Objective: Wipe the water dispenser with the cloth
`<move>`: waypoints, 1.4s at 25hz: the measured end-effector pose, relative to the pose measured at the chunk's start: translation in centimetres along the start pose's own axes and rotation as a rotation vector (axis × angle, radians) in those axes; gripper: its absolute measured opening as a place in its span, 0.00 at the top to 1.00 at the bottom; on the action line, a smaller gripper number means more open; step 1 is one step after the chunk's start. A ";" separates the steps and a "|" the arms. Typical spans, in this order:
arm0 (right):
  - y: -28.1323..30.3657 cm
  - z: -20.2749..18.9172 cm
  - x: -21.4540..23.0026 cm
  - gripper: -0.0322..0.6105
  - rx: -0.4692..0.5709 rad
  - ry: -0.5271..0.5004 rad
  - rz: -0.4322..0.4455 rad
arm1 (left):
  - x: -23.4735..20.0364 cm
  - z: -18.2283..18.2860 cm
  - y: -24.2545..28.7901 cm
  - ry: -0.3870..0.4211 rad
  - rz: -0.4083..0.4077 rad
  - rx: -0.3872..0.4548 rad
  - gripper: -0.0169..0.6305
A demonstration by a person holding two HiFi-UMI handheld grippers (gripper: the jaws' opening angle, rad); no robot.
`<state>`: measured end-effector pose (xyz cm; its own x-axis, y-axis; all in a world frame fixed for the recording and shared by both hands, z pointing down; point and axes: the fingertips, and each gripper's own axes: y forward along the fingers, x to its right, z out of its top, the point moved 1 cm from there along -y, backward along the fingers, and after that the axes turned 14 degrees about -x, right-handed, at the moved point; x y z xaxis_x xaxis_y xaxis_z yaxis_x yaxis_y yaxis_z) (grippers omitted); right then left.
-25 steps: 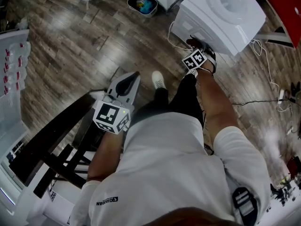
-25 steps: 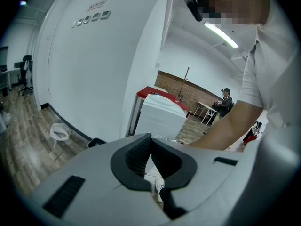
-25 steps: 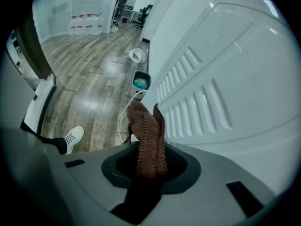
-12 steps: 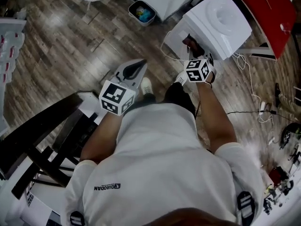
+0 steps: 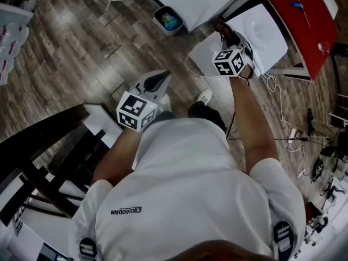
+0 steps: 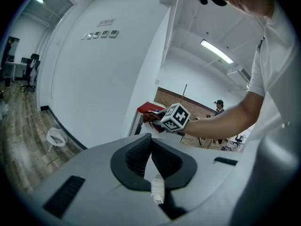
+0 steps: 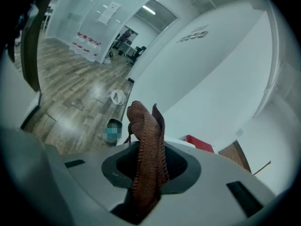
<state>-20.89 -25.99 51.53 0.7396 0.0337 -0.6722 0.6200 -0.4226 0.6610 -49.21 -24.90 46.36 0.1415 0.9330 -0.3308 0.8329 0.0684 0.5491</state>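
right gripper [image 7: 149, 164] is clamped tight on the brown cloth [image 7: 143, 126]. it's pinched between the two dark pads, with a folded wad of it poking up past the tips. in the head view that arm is stretched out forward, and the cloth end sits right at the upper left edge of the white water dispenser [image 5: 269, 29]. honestly can't tell if it's actually touching the surface or just next to it. left gripper [image 6: 151, 145] has its jaws pressed together at the tips with nothing between them. it's held low and close to the person's body, over the wood floor [image 5: 65, 53], well apart from the dispenser. its own view looks across at the right gripper's marker cube. a red table [image 5: 299, 15] stands just beside the dispenser on the far side. a small bin [image 5: 167, 19] with something blue in it sits on the floor by the white wall, to the left of the dispenser. a white cable [image 5: 283, 107] trails along the floor on the right.
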 end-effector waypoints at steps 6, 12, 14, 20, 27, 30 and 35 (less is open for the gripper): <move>2.4 -0.8 -1.4 0.81 -0.081 -0.020 -0.022 | -1.7 -0.8 -1.5 -0.052 0.039 0.024 0.98; 3.6 -1.4 -3.5 0.81 -0.094 -0.067 -0.010 | -2.5 -1.8 -1.5 -0.082 0.057 0.010 0.98; 4.1 -1.8 -4.2 0.81 -0.108 -0.070 0.008 | -2.5 -1.8 -1.4 -0.085 0.057 0.007 0.98; 6.2 -3.7 -6.8 0.81 -0.156 -0.092 0.054 | -2.6 -1.7 -0.9 -0.099 0.068 -0.006 0.98; 9.2 -5.2 -10.0 0.81 -0.202 -0.086 0.120 | -3.2 -2.1 -0.5 -0.124 0.094 -0.032 0.98; 10.8 -5.8 -11.5 0.81 -0.230 -0.066 0.150 | -3.1 -2.0 -0.4 -0.126 0.097 -0.037 0.98; 13.6 -6.9 -14.0 0.81 -0.275 -0.045 0.197 | -2.7 -1.7 0.4 -0.134 0.098 -0.052 0.98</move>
<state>-20.95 -25.98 72.21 0.8438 -0.0671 -0.5324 0.5181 -0.1566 0.8408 -50.17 -26.79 48.85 0.2934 0.8812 -0.3708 0.7832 0.0008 0.6217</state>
